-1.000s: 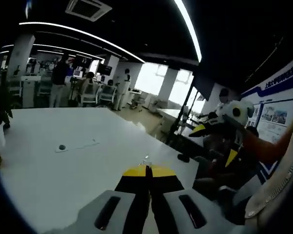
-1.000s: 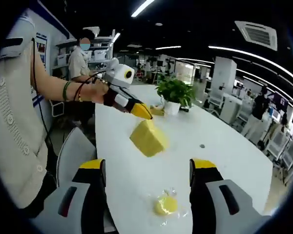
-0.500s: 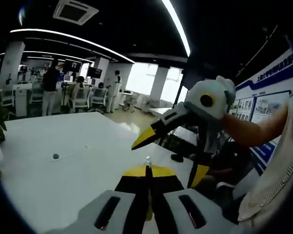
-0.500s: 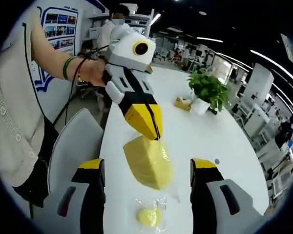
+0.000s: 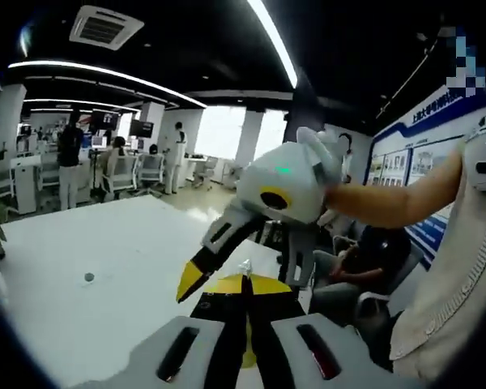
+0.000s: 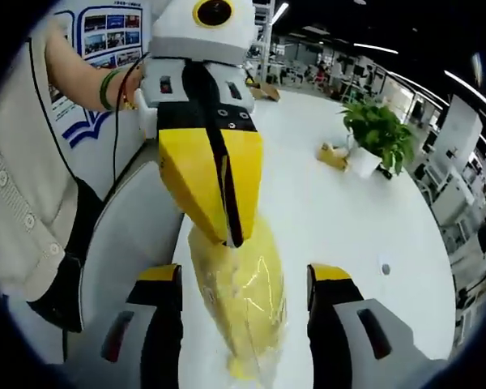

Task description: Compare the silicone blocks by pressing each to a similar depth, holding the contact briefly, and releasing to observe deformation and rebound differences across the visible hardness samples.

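A yellow silicone block [image 6: 243, 300] in clear plastic wrap hangs above the white table [image 6: 332, 219]. My left gripper [image 6: 229, 235] comes down from the top of the right gripper view, shut on the block's upper end. In its own view the left gripper [image 5: 243, 282] has its yellow tips pressed together, with a scrap of wrap poking out. My right gripper [image 6: 243, 277] is open, its two jaws standing either side of the block without touching it. In the left gripper view the right gripper's yellow-tipped finger [image 5: 190, 279] reaches in beside my shut tips.
A potted plant [image 6: 377, 134] and a small wrapped item [image 6: 334, 154] stand further along the table. A grey chair [image 6: 134, 243] sits at the table's near edge beside the person's arm. People sit and stand in the office behind [image 5: 69, 154].
The two grippers have closed in on each other. The block held by the left gripper now hangs between the right gripper's open jaws and hides the small round yellow sample seen earlier.
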A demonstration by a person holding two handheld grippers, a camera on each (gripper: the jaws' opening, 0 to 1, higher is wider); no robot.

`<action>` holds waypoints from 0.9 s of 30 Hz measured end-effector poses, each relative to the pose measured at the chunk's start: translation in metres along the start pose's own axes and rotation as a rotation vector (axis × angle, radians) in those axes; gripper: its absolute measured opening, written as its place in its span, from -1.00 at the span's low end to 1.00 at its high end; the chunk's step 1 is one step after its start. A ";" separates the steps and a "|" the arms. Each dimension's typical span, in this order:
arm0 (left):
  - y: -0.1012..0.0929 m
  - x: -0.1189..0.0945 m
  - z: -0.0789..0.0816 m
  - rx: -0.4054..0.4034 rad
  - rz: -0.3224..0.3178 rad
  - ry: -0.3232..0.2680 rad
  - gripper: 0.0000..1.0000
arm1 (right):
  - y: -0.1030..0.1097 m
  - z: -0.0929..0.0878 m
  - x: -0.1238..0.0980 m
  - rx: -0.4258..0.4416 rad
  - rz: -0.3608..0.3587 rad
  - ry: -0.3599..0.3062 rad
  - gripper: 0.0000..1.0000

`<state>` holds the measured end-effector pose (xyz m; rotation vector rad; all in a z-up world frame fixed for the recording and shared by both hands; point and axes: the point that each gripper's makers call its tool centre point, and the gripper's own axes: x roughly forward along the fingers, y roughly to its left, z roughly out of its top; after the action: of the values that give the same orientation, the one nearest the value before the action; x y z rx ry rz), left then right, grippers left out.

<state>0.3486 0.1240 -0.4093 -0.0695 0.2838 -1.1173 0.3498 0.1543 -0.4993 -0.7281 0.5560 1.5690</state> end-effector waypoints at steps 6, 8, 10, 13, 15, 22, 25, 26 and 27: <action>-0.008 0.002 0.003 0.063 -0.033 0.009 -1.00 | 0.006 -0.003 0.005 0.002 0.039 0.011 -0.06; -0.007 0.003 0.003 0.061 -0.036 0.011 -1.00 | 0.006 -0.005 0.005 -0.014 0.041 0.012 -0.21; -0.006 0.004 0.001 0.069 -0.035 0.019 -1.00 | 0.006 -0.006 0.005 -0.018 0.035 0.005 -0.26; -0.006 0.005 -0.002 0.074 -0.037 0.032 -1.00 | 0.005 -0.009 0.006 -0.022 0.019 0.005 -0.38; -0.008 0.006 -0.004 0.084 -0.042 0.043 -1.00 | 0.005 -0.010 0.007 -0.017 0.008 0.008 -0.44; -0.015 0.007 -0.016 0.088 -0.043 0.055 -1.00 | 0.004 -0.019 0.011 0.057 -0.142 -0.009 -0.68; -0.019 0.010 -0.021 0.085 -0.059 0.070 -1.00 | 0.009 -0.023 0.012 0.060 -0.139 0.008 -0.77; -0.020 0.011 -0.021 0.085 -0.064 0.072 -1.00 | 0.011 -0.025 0.011 0.078 -0.126 0.014 -0.79; -0.021 0.011 -0.021 0.083 -0.067 0.071 -1.00 | 0.013 -0.025 0.011 0.076 -0.121 0.014 -0.81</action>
<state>0.3289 0.1064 -0.4278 0.0344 0.3003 -1.1985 0.3403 0.1422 -0.5252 -0.7031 0.5689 1.4244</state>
